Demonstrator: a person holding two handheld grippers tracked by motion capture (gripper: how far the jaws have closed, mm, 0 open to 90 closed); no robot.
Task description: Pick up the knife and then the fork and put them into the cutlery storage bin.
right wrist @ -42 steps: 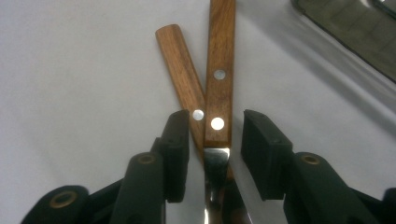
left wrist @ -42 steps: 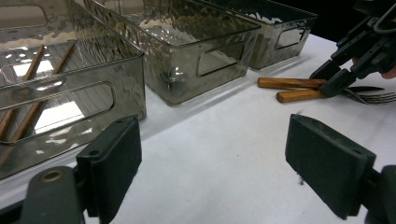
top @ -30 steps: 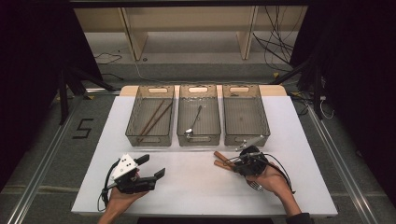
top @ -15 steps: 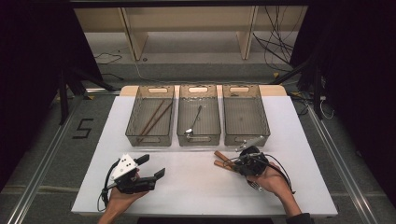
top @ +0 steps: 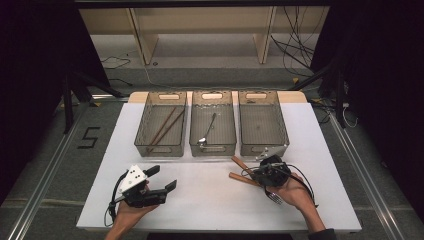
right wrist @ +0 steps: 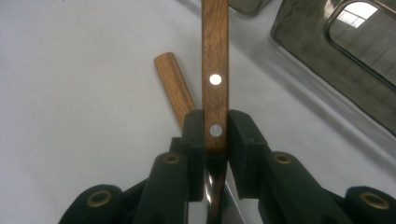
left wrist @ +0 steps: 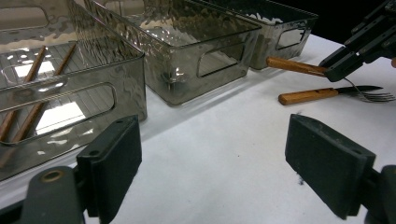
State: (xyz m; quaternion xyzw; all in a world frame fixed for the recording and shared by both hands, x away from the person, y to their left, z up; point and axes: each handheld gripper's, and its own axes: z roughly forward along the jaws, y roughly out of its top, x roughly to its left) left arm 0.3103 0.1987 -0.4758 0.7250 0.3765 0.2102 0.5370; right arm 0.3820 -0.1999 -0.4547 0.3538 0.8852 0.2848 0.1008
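My right gripper (top: 256, 172) (right wrist: 215, 130) is shut on the wooden handle (right wrist: 215, 60) (top: 242, 165) of a piece of cutlery, near its riveted end, low over the white table (top: 210, 200). A second wooden-handled piece (right wrist: 173, 86) (top: 241, 178) lies flat just beside it. Fork tines (top: 274, 198) (left wrist: 379, 96) stick out past the right hand; I cannot tell which handle they belong to. My left gripper (top: 162, 179) (left wrist: 219, 163) rests at the front left, open, with nothing between its jaws. It looks across at the right gripper (left wrist: 340, 66).
Three clear bins stand in a row at the back of the table. The left bin (top: 145, 145) holds brown chopsticks (top: 165, 126), the middle bin (top: 194, 145) a spoon (top: 207, 131), and the right bin (top: 284, 135) looks nearly bare. The table's front edge runs just below both hands.
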